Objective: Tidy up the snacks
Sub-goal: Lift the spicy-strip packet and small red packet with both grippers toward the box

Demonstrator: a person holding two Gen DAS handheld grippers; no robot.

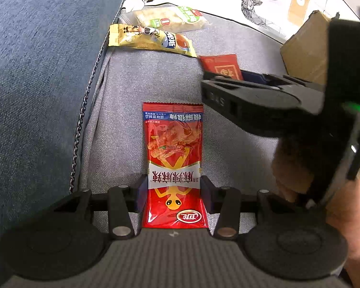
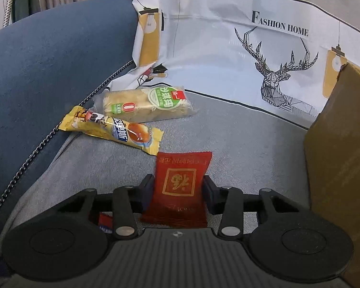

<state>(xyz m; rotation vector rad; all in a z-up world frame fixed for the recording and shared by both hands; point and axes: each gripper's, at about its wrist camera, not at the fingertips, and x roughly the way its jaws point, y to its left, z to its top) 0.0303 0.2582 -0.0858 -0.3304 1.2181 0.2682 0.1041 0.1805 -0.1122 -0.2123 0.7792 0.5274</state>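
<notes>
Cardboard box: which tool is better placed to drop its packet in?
Right, probably. The right tool holds the dark red packet with the cardboard box just beside it; the left tool sits farther, behind the right one.

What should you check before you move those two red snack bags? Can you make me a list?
1. Left tool has its pads on both sides of the bright red packet: ok.
2. Right tool pinches the dark red packet on both sides: ok.
3. Tools clear of each other: ok, though close.
4. Yellow packet and pale cake packet lie out of the way: ok.
5. Cardboard box is open with room inside: cannot tell.
</notes>
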